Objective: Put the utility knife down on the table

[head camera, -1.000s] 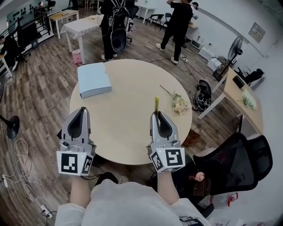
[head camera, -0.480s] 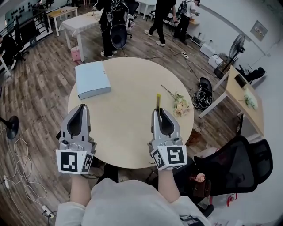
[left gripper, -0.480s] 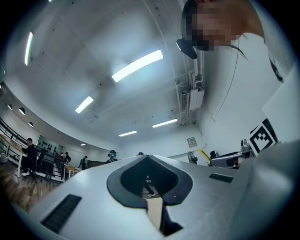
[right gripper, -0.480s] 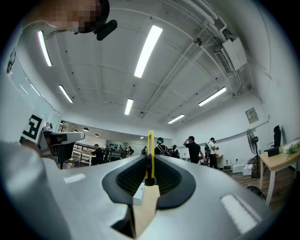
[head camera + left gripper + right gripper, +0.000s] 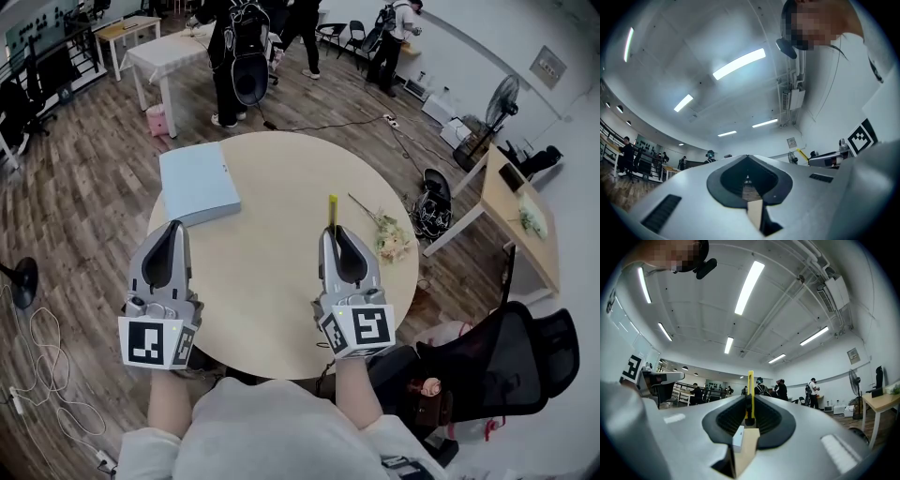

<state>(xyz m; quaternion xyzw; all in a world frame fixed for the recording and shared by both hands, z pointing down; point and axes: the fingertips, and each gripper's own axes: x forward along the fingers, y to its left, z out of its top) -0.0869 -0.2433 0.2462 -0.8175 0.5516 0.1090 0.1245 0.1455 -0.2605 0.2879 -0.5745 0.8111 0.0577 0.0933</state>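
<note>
Filling the middle of the head view, the round tabletop [image 5: 272, 291] carries a pale blue folder [image 5: 197, 183] at its upper left and a sprig of flowers [image 5: 386, 236] at its right edge. The left tongs [image 5: 174, 230], lower left, have their tips together with nothing between them. The right tongs [image 5: 335, 234], lower centre, are clamped on the yellow utility knife [image 5: 332, 211], which juts past their tips over the tabletop. Only the right gripper view shows its black end seated between the pads, with ceiling lights above.
</note>
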